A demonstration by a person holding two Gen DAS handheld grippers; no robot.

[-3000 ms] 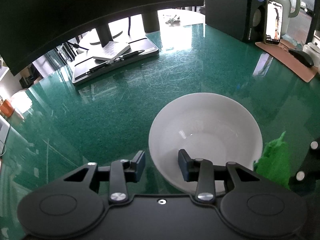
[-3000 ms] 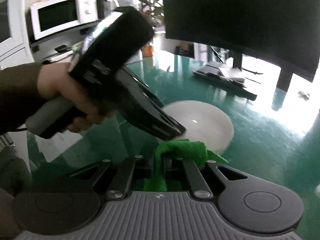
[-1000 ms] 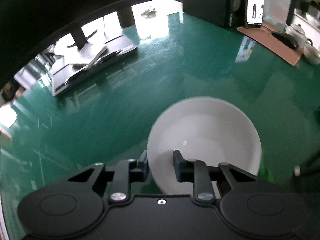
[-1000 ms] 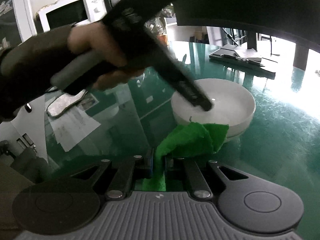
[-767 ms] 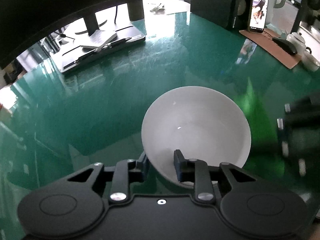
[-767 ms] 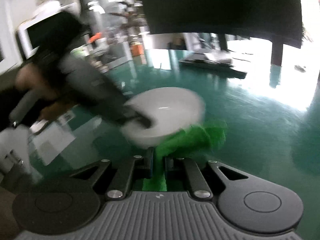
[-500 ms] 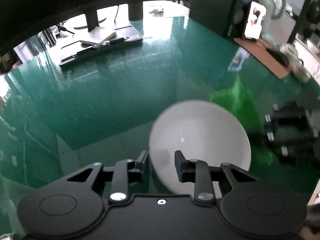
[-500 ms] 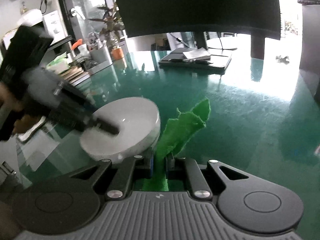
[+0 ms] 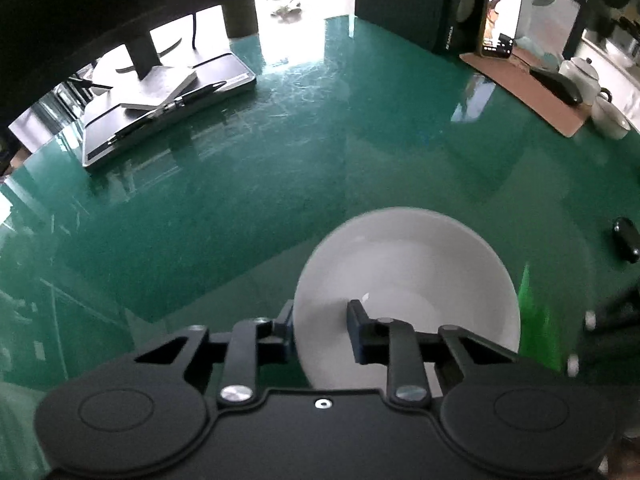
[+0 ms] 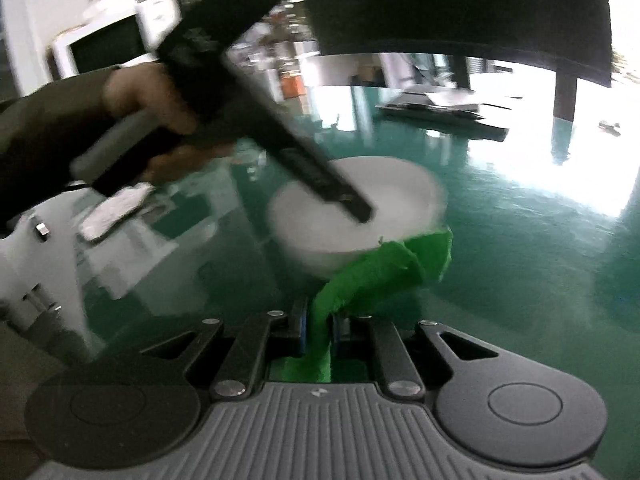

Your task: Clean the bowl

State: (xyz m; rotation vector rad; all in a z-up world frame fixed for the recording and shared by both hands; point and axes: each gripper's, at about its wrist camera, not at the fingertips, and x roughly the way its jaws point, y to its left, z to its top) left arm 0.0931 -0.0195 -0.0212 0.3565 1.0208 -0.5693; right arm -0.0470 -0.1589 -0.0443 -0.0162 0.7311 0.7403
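A white bowl (image 9: 408, 272) sits over the green glass table (image 9: 280, 168), and my left gripper (image 9: 320, 320) is shut on its near rim, one finger inside and one outside. In the right wrist view a hand (image 10: 152, 92) holds that left gripper (image 10: 360, 210), whose tip dips into the motion-blurred bowl (image 10: 352, 216). My right gripper (image 10: 319, 320) is shut on a bright green cloth (image 10: 380, 272) that droops against the bowl's near outer wall. In the left wrist view the cloth (image 9: 534, 320) shows as a blur just right of the bowl.
A dark monitor stands at the back behind a grey tablet with a pen (image 9: 160, 96). A speaker (image 9: 404, 0), a lit phone (image 9: 502, 20), a mouse (image 9: 556, 84) on a brown mat and a teapot (image 9: 580, 76) are at the far right. Papers (image 10: 116, 208) lie left.
My left gripper, open three seconds ago, now grips the bowl's rim. The right gripper has swung about with the cloth, which now droops against the bowl instead of standing up beside it.
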